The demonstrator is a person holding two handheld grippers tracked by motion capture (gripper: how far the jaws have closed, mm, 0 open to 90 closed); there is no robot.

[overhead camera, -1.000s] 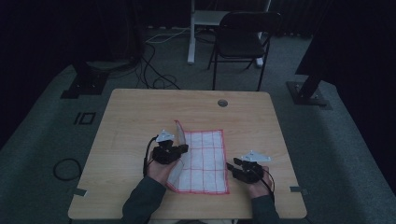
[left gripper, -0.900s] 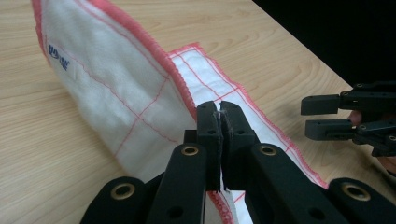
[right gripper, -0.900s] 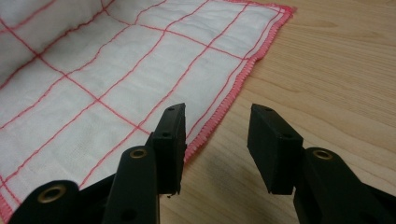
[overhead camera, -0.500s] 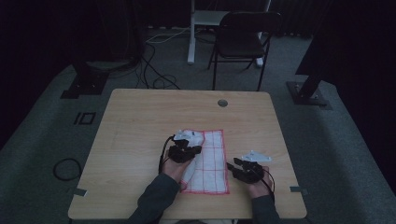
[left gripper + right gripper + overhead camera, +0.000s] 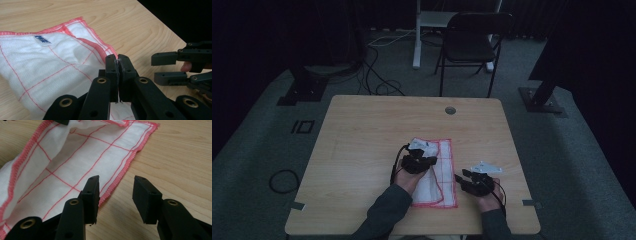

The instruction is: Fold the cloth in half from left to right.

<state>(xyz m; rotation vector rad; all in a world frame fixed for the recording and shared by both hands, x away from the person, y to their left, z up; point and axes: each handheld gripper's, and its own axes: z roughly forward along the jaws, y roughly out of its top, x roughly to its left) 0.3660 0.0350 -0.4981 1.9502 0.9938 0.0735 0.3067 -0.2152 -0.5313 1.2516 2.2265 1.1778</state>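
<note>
Left gripper [image 5: 117,62] has its jaws pinched together on the red-stitched edge of the white cloth [image 5: 50,65], folding that side over itself. Right gripper [image 5: 116,192] sits with jaws apart, just off the cloth's near edge, holding nothing; the cloth lies mid-table [image 5: 362,130]

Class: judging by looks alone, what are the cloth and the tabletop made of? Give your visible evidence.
Cloth: seemingly thin woven cotton, matte white; fine mesh weave, red grid threads, stitched red hem, soft folds.
Table: looks like light wood or wood-look laminate, smooth; long grain streaks. Which one cannot be told.
</note>
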